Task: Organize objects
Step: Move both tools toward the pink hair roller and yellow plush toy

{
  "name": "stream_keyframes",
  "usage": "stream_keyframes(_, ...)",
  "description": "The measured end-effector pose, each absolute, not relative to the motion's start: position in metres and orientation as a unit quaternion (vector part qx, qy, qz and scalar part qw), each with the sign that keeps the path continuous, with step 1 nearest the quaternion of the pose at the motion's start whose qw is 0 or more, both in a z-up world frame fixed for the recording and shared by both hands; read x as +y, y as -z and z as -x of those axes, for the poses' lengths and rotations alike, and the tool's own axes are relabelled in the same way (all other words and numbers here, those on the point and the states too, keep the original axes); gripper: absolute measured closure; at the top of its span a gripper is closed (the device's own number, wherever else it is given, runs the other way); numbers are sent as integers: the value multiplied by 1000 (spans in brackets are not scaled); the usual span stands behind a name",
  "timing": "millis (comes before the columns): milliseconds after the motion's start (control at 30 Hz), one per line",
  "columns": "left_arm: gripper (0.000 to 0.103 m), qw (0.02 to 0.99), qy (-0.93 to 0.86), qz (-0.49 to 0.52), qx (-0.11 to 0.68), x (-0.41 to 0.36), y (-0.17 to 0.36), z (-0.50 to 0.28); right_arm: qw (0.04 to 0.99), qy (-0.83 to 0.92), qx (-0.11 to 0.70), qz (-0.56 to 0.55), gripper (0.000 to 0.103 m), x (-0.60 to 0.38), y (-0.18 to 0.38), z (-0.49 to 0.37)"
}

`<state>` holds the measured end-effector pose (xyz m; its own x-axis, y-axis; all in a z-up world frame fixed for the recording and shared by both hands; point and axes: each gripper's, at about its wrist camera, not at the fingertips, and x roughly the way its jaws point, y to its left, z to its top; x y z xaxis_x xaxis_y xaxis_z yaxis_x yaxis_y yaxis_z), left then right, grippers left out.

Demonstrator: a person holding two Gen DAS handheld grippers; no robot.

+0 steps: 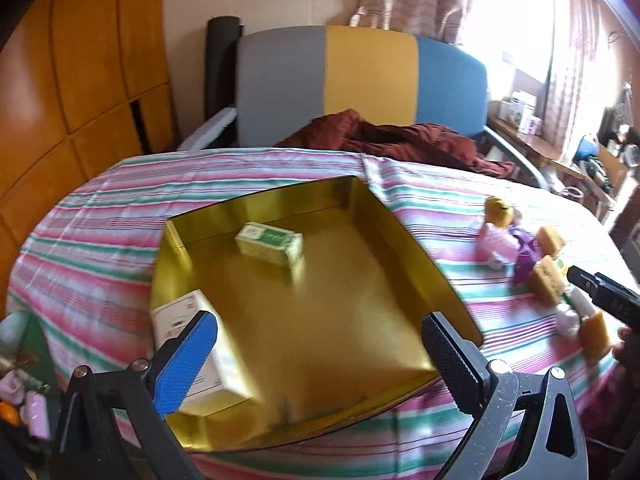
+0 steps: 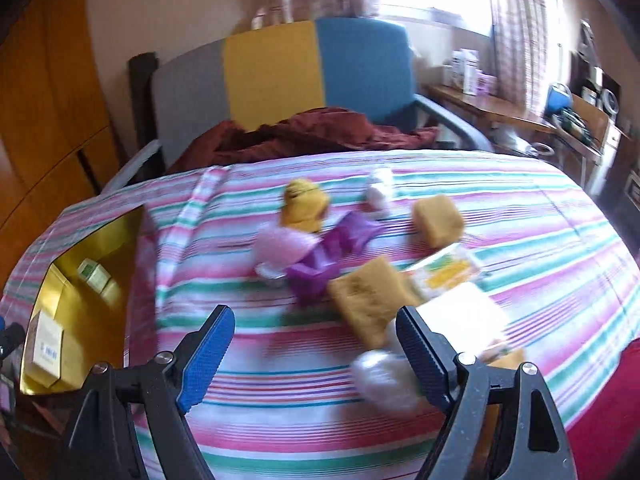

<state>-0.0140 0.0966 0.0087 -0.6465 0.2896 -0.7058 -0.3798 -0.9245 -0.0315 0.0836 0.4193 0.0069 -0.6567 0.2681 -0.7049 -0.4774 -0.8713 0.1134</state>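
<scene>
The striped cloth point(image 2: 400, 420) covers the whole work surface, and on it the gold tray point(image 1: 400, 236) is the biggest thing, sitting under the left gripper point(image 1: 320, 360) in the left wrist view and at about 9 o'clock in the right wrist view. Two items already lie inside it: a white box point(image 1: 224, 368) at the tray's 8 o'clock corner, and a smaller green box point(image 1: 270, 242) toward its 12 o'clock side; the rest of the tray floor is bare. By that count the sorting looks early, with most pieces yet to go in. The loose pile lies on the cloth at 3 o'clock of the tray, apart from it: a white flat pack point(image 2: 464, 308), three tan sponge-like blocks, the nearest of them point(image 2: 368, 300) just ahead of the right gripper point(image 2: 316, 356), a purple wrapper point(image 2: 336, 248), a pink bundle point(image 2: 284, 248), a yellow plush toy point(image 2: 304, 204), and a small whitish wrapped item point(image 2: 380, 376) close beside the right fingers; blur hides finer detail. The left gripper's fingers are spread wide over the tray with nothing between them. The right gripper's fingers are likewise spread and empty above the cloth, at the pile's 7 o'clock edge.
</scene>
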Motion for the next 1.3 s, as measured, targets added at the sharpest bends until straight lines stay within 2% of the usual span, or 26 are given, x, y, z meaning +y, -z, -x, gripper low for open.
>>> stream_keyframes(233,0,241,-890,376,86,146,-15,21,244,-894,160,341,19,471,-30,-89)
stream_keyframes(400,0,279,-875,380,110,182,-14,28,255,-887,169,345,19,511,-25,-84)
stream_keyframes(600,1,304,-858,397,122,226,-9,42,238,-871,266,338,19,542,-7,-92)
stream_keyframes(733,8,313,-849,405,129,255,-5,54,225,-866,294,335,18,547,-4,-94)
stream_keyframes(900,8,328,-834,422,135,298,2,73,210,-868,298,338,18,544,-3,-92)
stream_keyframes(1033,14,328,-823,442,141,333,16,93,199,-871,293,341,18,542,-3,-90)
stream_keyframes(1300,15,339,-794,466,194,391,52,107,181,-873,291,347,18,540,-2,-87)
